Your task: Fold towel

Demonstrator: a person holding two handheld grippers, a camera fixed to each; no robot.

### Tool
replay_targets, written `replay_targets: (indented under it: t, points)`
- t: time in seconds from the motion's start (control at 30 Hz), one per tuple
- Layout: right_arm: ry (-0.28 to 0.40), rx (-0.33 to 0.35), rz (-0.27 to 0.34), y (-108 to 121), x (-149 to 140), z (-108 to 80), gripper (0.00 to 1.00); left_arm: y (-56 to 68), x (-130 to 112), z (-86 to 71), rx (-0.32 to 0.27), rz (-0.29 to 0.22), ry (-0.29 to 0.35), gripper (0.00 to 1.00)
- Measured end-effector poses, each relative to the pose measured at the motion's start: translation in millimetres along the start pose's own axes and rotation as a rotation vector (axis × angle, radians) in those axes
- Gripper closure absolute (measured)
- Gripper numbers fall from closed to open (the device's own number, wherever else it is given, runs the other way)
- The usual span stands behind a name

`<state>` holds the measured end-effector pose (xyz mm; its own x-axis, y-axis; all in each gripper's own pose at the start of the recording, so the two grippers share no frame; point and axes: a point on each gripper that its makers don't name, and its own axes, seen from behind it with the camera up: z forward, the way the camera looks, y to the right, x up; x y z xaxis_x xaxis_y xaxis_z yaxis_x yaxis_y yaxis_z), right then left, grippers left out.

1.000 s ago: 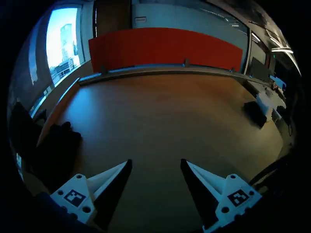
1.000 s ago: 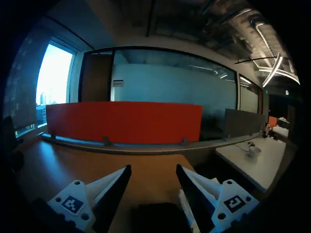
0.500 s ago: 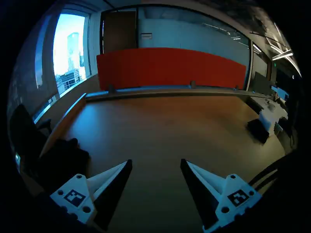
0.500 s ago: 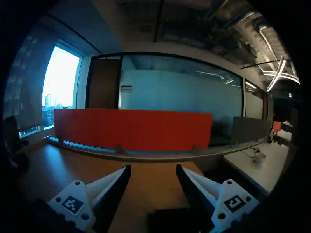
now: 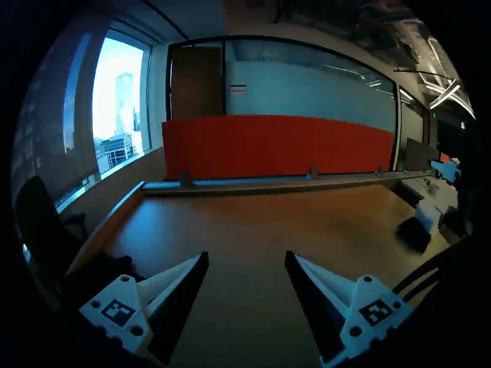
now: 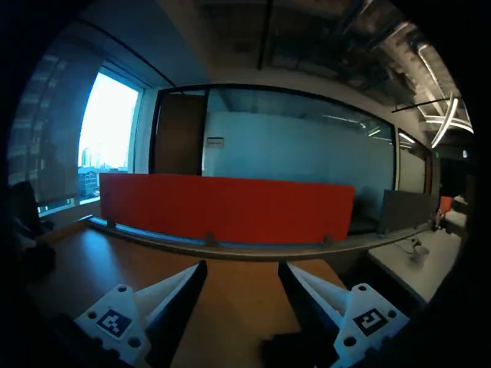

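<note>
In the left gripper view my left gripper (image 5: 245, 254) is open above the wooden table (image 5: 264, 239), with nothing between its fingers. A dark heap (image 5: 92, 276), possibly the towel, lies on the table just left of the left finger, too dim to make out. In the right gripper view my right gripper (image 6: 242, 264) is also open and holds nothing, raised over the same table (image 6: 123, 264). A dark shape (image 6: 288, 349) sits low between its fingers, partly hidden. A white and dark object (image 5: 423, 224) at the table's right edge may be the other gripper.
A long red divider panel (image 5: 276, 147) runs along the table's far edge, seen as the red panel (image 6: 227, 208) from the right gripper. A dark chair (image 5: 37, 227) stands at the left by the window (image 5: 119, 126). A white desk (image 6: 417, 264) lies to the right.
Both views have tilted upward: the table has sunk lower and more wall and ceiling show. The dark heap has slid down toward the left finger. Both grippers stay open.
</note>
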<state>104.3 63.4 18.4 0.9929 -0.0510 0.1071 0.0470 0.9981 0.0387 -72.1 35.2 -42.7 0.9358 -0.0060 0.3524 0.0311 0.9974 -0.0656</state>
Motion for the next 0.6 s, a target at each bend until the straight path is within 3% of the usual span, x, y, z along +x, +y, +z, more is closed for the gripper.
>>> replay_targets:
  t: [0.6]
  points:
    - [0.039, 0.029, 0.052, -57.1, 24.9, 1.1, 0.11, -22.4, 76.8, 22.6, 0.054, -0.041, 0.200, 0.08]
